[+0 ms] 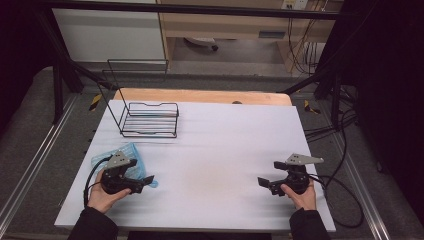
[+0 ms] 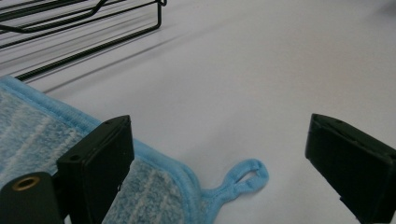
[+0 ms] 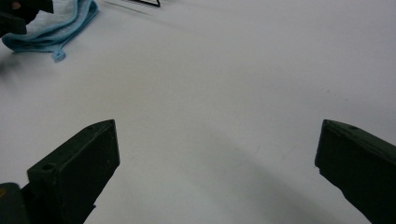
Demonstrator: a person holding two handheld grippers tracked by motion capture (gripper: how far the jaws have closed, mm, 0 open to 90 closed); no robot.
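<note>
Left gripper (image 2: pixel 219 158) spread over blue cloth (image 2: pixel 28 135) corner, right gripper (image 3: pixel 217 168) spread, seemingly above bare table (image 3: pixel 233 70).

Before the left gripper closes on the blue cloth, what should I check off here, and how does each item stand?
1. Left gripper open wide enough: ok, its jaws stand far apart.
2. Blue cloth within the jaws: not ok, only its corner lies by one jaw; the hanging loop lies on the table between them.
3. Cloth flat or bunched: cannot tell, the gripper hides much of it in the high view.
4. Right gripper free: ok, open above the bare white table, holding nothing.
5. Wire rack out of the way: ok, it stands farther back, apart from the cloth.
</note>
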